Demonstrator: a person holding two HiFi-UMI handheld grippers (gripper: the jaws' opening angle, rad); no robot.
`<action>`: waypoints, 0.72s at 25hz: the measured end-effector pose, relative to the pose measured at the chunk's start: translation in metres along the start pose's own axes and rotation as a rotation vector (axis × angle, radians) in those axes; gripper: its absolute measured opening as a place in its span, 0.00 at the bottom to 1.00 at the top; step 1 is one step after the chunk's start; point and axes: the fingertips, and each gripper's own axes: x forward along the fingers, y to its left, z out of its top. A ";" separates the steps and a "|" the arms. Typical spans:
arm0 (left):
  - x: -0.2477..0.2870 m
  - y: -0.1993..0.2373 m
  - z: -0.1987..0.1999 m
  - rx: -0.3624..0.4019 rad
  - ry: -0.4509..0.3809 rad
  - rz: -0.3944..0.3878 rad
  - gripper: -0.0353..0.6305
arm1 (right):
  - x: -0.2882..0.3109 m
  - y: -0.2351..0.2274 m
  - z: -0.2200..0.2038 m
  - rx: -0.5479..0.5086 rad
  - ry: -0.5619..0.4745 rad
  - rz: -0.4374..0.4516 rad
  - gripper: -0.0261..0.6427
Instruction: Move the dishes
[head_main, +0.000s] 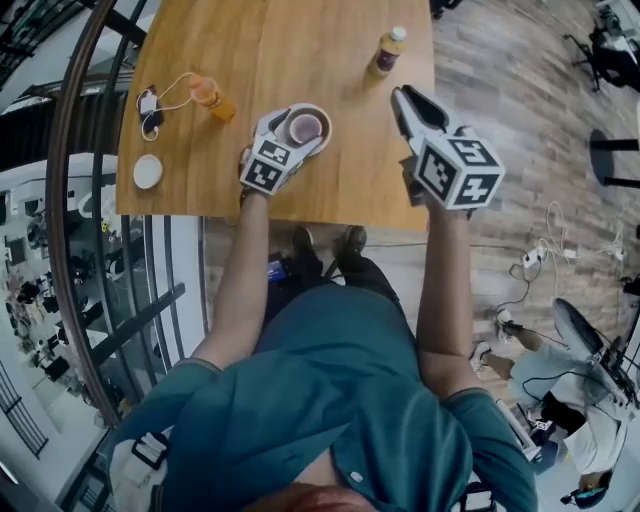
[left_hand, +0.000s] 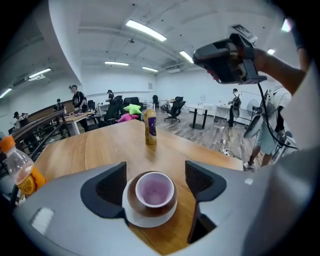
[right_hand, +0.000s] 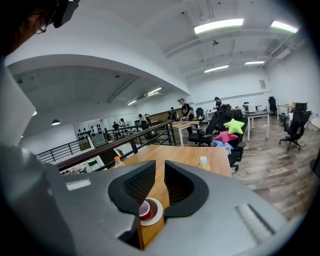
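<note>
The wooden table (head_main: 250, 60) carried a white plate (head_main: 324, 122) near its front edge. An orange bottle (head_main: 212, 98) stood to the left, beside a phone (head_main: 149, 105) with a white cable. A white-capped bottle (head_main: 386, 52) stood farther back, and a white disc (head_main: 148, 171) lay at the near left corner.

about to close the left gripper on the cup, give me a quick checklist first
1. Jaws of the left gripper wide enough for the cup: ok, one stands on each side and neither touches it.
2. The cup centred between those jaws: ok.
3. The cup upright on its saucer: ok.
4. The cup empty: cannot tell, only a purple inside shows.
5. The right gripper out of the way: ok, it is off to the right with nothing between its jaws.
6. The bottles clear of the cup: ok, both stand apart from it on the table.
</note>
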 end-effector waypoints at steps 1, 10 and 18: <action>0.005 -0.001 -0.004 0.006 0.018 0.002 0.60 | 0.003 -0.003 -0.003 0.004 0.008 0.004 0.10; 0.042 0.000 -0.040 0.037 0.144 0.048 0.62 | 0.020 -0.020 -0.032 0.039 0.063 0.024 0.10; 0.055 0.009 -0.058 -0.003 0.181 0.072 0.59 | 0.025 -0.027 -0.043 0.047 0.086 0.033 0.10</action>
